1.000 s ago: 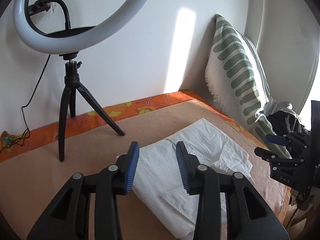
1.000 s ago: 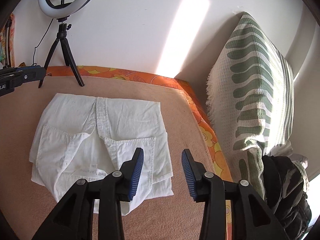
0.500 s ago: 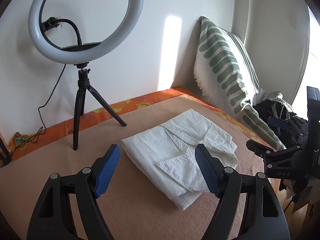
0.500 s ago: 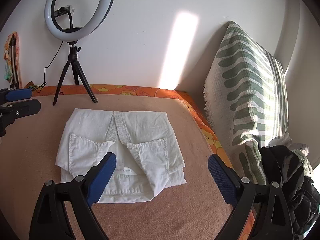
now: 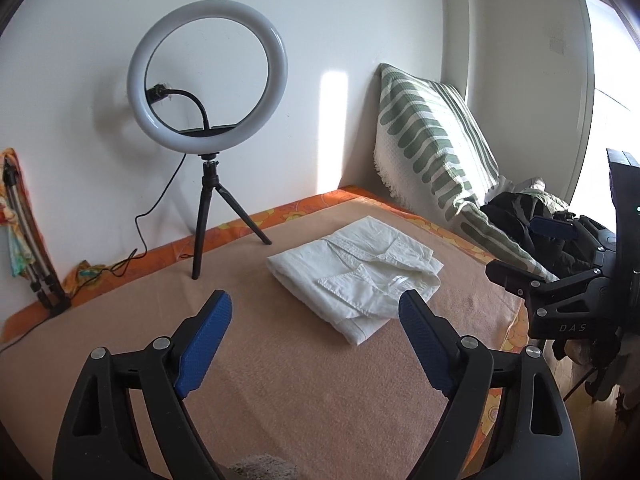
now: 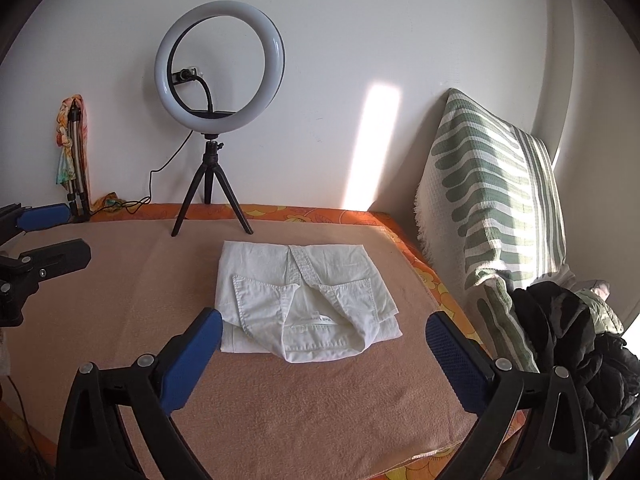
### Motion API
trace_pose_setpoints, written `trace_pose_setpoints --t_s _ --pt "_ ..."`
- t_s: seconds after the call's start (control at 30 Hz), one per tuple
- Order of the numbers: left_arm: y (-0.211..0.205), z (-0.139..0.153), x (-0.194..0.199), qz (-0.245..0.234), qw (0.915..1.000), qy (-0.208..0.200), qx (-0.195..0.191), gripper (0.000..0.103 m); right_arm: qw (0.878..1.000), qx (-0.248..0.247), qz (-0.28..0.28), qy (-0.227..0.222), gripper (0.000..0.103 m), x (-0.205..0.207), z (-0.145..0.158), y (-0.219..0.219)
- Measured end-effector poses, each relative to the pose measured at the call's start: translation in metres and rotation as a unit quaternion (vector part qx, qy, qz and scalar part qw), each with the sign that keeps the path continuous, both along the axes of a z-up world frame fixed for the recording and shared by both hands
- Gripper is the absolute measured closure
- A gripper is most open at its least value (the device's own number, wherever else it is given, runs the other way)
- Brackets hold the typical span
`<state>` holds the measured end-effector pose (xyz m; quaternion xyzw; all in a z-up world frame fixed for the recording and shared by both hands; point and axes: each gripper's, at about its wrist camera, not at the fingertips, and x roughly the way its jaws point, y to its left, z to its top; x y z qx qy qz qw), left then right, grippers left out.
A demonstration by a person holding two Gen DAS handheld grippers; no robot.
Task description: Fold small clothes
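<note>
Both tools have pulled back from the garment since a second ago, their jaws spreading. Beneath lies the bed (image 6: 280,400) under a tan blanket, a striped pillow (image 6: 492,208) against the wall. White folded shorts (image 6: 304,300) rest mid-blanket. Left tool (image 5: 316,328) and right tool (image 6: 324,344) gape wide and still opening, nothing between them.

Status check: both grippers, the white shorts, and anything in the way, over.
Left gripper and right gripper opening, nothing between the jaws. White shorts folded, flat on the tan blanket. Ring light tripod behind, clear.
</note>
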<state>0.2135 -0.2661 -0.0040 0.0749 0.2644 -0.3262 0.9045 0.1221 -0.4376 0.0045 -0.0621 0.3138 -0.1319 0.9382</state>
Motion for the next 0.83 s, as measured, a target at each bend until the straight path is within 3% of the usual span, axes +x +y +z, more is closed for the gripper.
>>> trace_pose_setpoints --t_s 0.13,0.37,0.57,0.83 --pt "0.013 -0.002 -0.018 0.01 0.9999 0.0 -0.005 0.001 1.0 -0.009 0.001 -0.01 0.0 -0.018 0.005 0.013" --pt "0.023 -0.001 -0.031 0.023 0.9995 0.019 -0.009 0.001 1.0 -0.005 0.004 -0.023 0.0 -0.035 0.012 0.024" --pt "0.026 0.002 -0.046 0.035 0.9992 -0.018 0.012 0.001 0.999 -0.009 0.006 -0.03 0.0 -0.04 0.018 0.03" --pt "0.033 0.002 -0.047 0.031 0.9994 -0.015 0.003 0.001 0.999 -0.012 0.011 -0.032 0.0 -0.043 0.019 0.036"
